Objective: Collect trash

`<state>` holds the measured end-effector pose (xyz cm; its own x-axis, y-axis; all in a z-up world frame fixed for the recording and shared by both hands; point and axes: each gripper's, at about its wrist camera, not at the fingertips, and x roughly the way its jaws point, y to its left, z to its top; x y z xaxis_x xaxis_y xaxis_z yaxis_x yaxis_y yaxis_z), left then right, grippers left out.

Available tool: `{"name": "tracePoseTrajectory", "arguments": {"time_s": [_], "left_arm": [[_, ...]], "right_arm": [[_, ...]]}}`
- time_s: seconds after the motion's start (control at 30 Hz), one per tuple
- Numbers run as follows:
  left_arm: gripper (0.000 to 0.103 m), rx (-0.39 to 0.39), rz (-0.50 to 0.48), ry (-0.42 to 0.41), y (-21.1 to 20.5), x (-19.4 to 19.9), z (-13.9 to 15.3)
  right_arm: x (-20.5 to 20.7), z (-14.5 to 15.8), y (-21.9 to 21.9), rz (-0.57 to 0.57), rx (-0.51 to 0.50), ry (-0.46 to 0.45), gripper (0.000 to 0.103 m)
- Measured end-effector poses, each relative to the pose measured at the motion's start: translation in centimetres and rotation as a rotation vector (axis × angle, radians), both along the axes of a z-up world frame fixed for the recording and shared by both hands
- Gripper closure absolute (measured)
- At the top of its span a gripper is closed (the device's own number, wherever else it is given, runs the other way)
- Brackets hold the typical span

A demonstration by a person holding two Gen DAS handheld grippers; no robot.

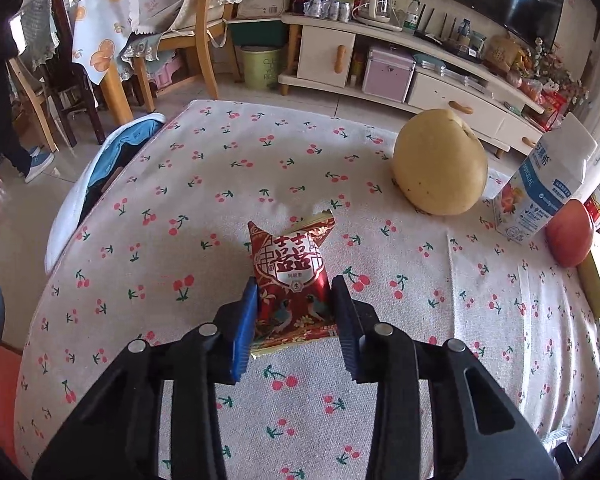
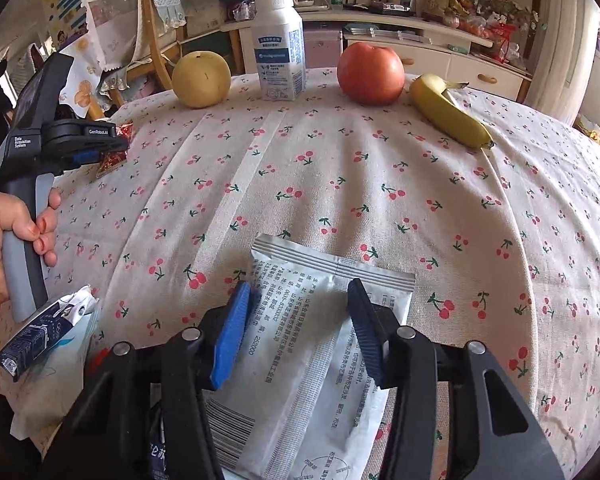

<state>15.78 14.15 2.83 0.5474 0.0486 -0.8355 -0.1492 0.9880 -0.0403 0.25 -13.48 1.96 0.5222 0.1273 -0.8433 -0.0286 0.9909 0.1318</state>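
Note:
A red snack packet [image 1: 288, 276] stands on the cherry-print tablecloth [image 1: 220, 168], and my left gripper [image 1: 294, 284] is shut on its lower half, a pad pressed against each side. In the right wrist view that left gripper [image 2: 100, 152] is at the far left in a person's hand [image 2: 4, 240], with the red packet [image 2: 114, 160] in its tips. A silver foil packet [image 2: 300, 352] with printed text lies near the table's front edge. My right gripper [image 2: 299, 286] is shut on it: the blue pad meets its left edge, the black finger presses mid-packet, and the foil buckles between.
A yellow pear [image 2: 201, 80], a white milk carton [image 2: 279, 48], a red apple [image 2: 370, 74] and a banana [image 2: 448, 112] stand along the far side of the table. A crushed dark blue carton [image 2: 40, 340] lies at the lower left edge. Chairs and a TV cabinet stand beyond.

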Motion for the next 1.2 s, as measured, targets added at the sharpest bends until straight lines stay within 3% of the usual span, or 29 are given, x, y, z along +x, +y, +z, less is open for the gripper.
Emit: {"name": "tracePoseTrajectory", "arguments": {"time_s": [0.13, 0.17, 0.3, 0.47, 0.53, 0.57, 0.6, 0.67, 0.93, 1.2], "left_arm": [[0.065, -0.008, -0.012, -0.029, 0.2, -1.7, 1.3], [0.065, -0.01, -0.015, -0.034, 0.3, -2.2, 1.6], [0.065, -0.016, -0.031, -0.068, 0.4, -4.7, 3.1], [0.065, -0.014, -0.054, -0.126, 1.1, -9.3, 5.3], [0.065, -0.016, -0.065, -0.143, 1.6, -11.4, 6.1], [0.065, -0.02, -0.068, -0.147, 1.9, -12.5, 6.3], [0.065, -0.027, -0.069, -0.151, 2.2, -13.5, 6.4], [0.065, -0.047, -0.065, -0.156, 3.0, -15.5, 6.6], [0.065, -0.107, -0.077, -0.166, 5.0, -22.2, 6.9], [0.065, -0.099, -0.133, -0.162, 5.0, -25.9, 6.2]], "right_arm": [[-0.2, 0.5, -0.9, -0.02, 0.024, -0.02, 0.076], [-0.3, 0.5, -1.1, -0.022, 0.031, -0.022, 0.099], [-0.3, 0.1, -1.1, -0.03, 0.02, -0.008, 0.098], [-1.0, 0.7, -3.6, -0.099, 0.102, -0.009, 0.098], [-1.6, 0.9, -5.4, -0.142, 0.168, 0.0, 0.092], [-2.0, 0.9, -6.2, -0.163, 0.189, 0.006, 0.082], [-2.3, 1.0, -6.8, -0.181, 0.194, 0.01, 0.062], [-3.0, 1.2, -7.5, -0.2, 0.199, 0.01, 0.047], [-6.4, 4.3, -3.6, -0.045, 0.42, -0.073, 0.047], [-9.1, 3.4, 1.0, -0.027, 0.458, 0.049, 0.049]]}}
